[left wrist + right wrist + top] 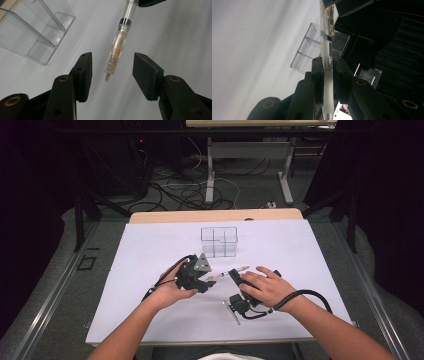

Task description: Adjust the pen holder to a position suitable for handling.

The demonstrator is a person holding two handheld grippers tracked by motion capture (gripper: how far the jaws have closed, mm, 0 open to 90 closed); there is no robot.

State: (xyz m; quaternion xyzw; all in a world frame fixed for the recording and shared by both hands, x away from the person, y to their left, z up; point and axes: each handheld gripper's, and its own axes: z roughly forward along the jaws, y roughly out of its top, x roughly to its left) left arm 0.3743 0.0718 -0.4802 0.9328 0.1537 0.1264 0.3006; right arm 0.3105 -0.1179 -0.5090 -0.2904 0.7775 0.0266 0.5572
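The right gripper (328, 75) clamps the light, slick, brittle pen (117, 47), whose free end sits between the half-open left gripper (112, 72), best pinched mid-barrel.

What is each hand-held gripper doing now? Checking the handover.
Left hand-held gripper: open around the clear pen, not touching.
Right hand-held gripper: shut on the pen.

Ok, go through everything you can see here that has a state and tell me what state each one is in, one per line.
Pen: clear, held off the table, its tip between the left gripper's pads, touching neither.
Right gripper: shut on the pen's frosted barrel.
Left gripper: open, one pad on each side of the tip.
Clear organizer: upright on the white mat, compartments empty.
Small dark piece: lying flat on the mat.
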